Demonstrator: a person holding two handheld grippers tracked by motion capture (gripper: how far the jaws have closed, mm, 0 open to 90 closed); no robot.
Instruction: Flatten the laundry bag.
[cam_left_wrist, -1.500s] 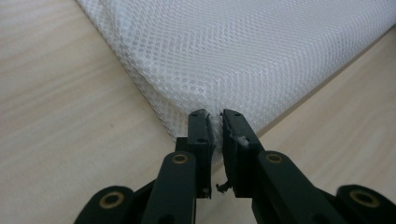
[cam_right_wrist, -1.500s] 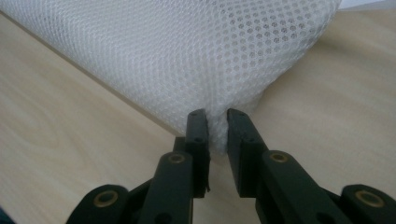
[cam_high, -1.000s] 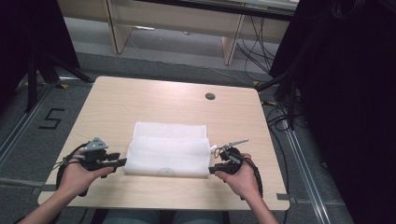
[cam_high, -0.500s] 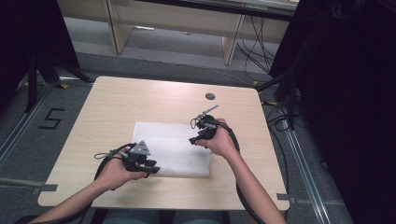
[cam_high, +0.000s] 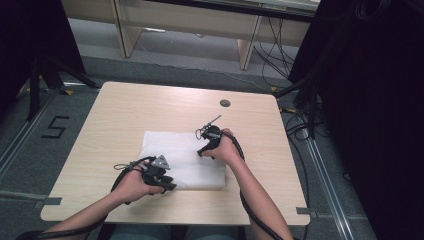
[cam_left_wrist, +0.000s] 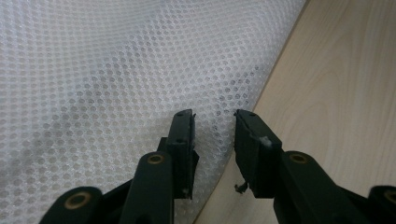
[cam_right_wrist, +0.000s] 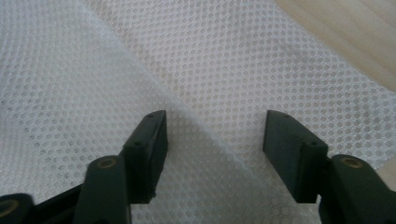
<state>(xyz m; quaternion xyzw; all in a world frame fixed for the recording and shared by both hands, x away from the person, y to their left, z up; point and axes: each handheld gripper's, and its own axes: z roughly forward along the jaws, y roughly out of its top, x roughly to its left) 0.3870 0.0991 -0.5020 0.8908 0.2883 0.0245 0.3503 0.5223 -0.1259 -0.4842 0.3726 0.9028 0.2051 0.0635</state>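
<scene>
1. White mesh cloth (cam_high: 182, 160) is lying folded on the near-centre of the wooden table (cam_high: 150, 105), long axis running left to right across the person's front, near edge parallel to the table's near edge.
2. Left gripper (cam_left_wrist: 214, 126) is sitting over the cloth's near edge toward the left corner; in its own view the cloth border is running diagonally just between and beside the jaws, bare wood to one side. Jaws are standing partly spread with a narrow gap, mesh under it, pads not pressing; they have just been closing.
3. Right gripper (cam_right_wrist: 212, 128) is hovering over the cloth's far right part, a fold ridge passing diagonally between its jaws. Jaws are spread wide, gripping nothing; they have just been opening.
4. In the high view, left gripper (cam_high: 165, 182) is working the near edge, right gripper (cam_high: 205, 147) the far side.
5. Judgement: the left is nearer a graspable edge; the cloth edge is lying directly ahead of its fingertips, so a short push forward and down looks called for.
</scene>
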